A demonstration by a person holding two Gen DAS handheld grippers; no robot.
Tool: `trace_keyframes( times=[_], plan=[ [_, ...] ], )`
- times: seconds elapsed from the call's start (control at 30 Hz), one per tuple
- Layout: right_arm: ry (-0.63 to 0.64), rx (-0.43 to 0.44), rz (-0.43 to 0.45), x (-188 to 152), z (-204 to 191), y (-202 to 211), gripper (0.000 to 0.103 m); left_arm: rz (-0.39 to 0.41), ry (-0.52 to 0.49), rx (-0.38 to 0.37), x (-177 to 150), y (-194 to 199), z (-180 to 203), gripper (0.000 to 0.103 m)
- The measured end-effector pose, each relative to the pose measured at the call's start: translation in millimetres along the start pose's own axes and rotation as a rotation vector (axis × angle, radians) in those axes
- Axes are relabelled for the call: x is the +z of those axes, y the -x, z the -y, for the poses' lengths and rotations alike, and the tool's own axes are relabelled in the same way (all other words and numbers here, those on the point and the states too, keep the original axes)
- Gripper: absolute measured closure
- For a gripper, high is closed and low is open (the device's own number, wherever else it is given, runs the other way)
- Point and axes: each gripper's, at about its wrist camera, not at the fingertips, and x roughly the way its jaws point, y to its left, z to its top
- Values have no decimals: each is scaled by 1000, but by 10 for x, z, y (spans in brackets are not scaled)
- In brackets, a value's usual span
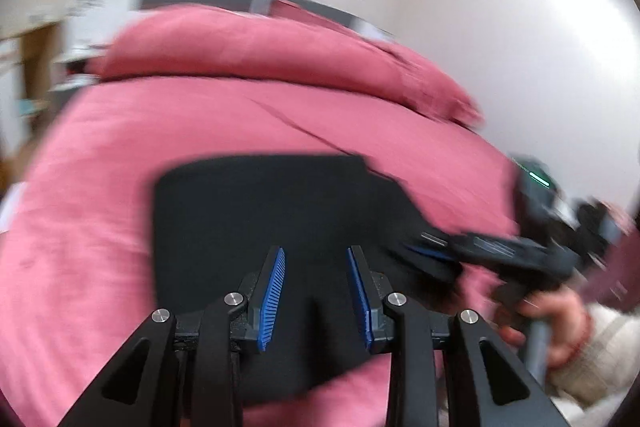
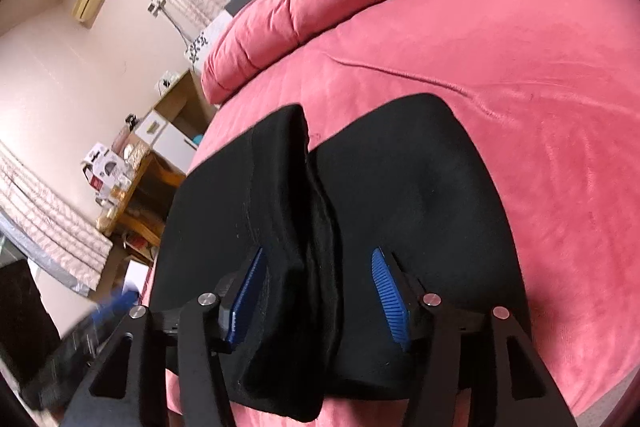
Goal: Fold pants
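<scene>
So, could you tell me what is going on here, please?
A person is folding black pants on a pink bed, with a hand-held gripper in each hand. Both are open. The right hand-held gripper straddles a raised fold of the fabric without clamping it. The left hand-held gripper hangs over the pants with nothing between its pads.

Left claw and right claw both gape, tilted downward, gripping nothing.
</scene>
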Motion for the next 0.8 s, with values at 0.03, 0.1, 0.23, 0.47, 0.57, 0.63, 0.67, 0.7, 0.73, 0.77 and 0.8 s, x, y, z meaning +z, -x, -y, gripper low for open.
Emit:
trace_keyframes(
  times=[0.03, 0.1, 0.23, 0.47, 0.57, 0.63, 0.67, 0.7, 0.73, 0.77, 0.8],
  plan=[
    [7, 8, -15, 11, -16, -30, 44, 25, 26, 65, -8, 40, -135, 71],
    [21, 13, -28, 8, -43, -59, 44, 28, 73, 150, -33, 45, -371, 69],
    [17, 44, -107, -3, -103, -193, 42, -76, 151, 217, -211, -123, -709, 69],
    [65, 24, -146, -94, -243, -346, 80, -127, 98, 200, -442, -230, -674, 68],
    [4, 67, -117, -119, -250, -343, 88, -118, 47, 222, -370, -281, -562, 68],
    [28, 76, -91, -88, -308, -257, 89, -96, 33, 218, -354, -251, -540, 68],
    [56, 73, -60, -50, -363, -167, 89, -84, 32, 209, -327, -228, -525, 68],
    [79, 67, -29, -12, -407, -79, 89, -75, 31, 203, -305, -227, -516, 68],
    [103, 59, 2, 30, -454, 11, 90, -65, 22, 203, -277, -230, -485, 68],
    [127, 48, 32, 71, -501, 100, 90, -61, 14, 207, -239, -247, -472, 68],
    [159, 29, 69, 120, -555, 220, 90, -56, 6, 208, -204, -257, -441, 68]
  ],
)
